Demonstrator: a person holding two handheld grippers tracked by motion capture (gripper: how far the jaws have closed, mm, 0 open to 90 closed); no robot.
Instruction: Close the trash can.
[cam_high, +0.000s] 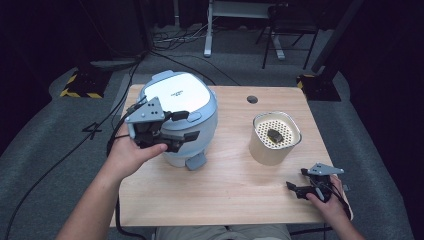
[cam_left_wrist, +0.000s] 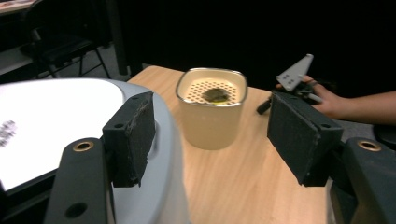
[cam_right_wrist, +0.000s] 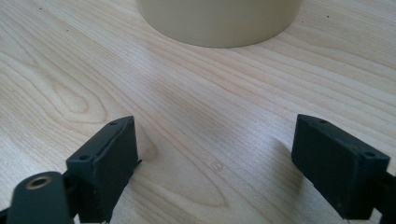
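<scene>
Hovering: my left gripper (cam_high: 172, 141), fingers (cam_left_wrist: 130, 135) spread, at cooker (cam_high: 177, 107) front, tabletop (cam_high: 225, 190) left.
Cooker: looks heavy, smooth, slippery; grip the front latch (cam_high: 196, 161).
Right gripper (cam_high: 300, 190): spread, resting near cup (cam_high: 275, 137).

A light wooden worktop (cam_high: 225, 190) carries a white-lidded cooker (cam_high: 179, 117) at left and a cream perforated pot (cam_high: 274, 137) at right.
</scene>
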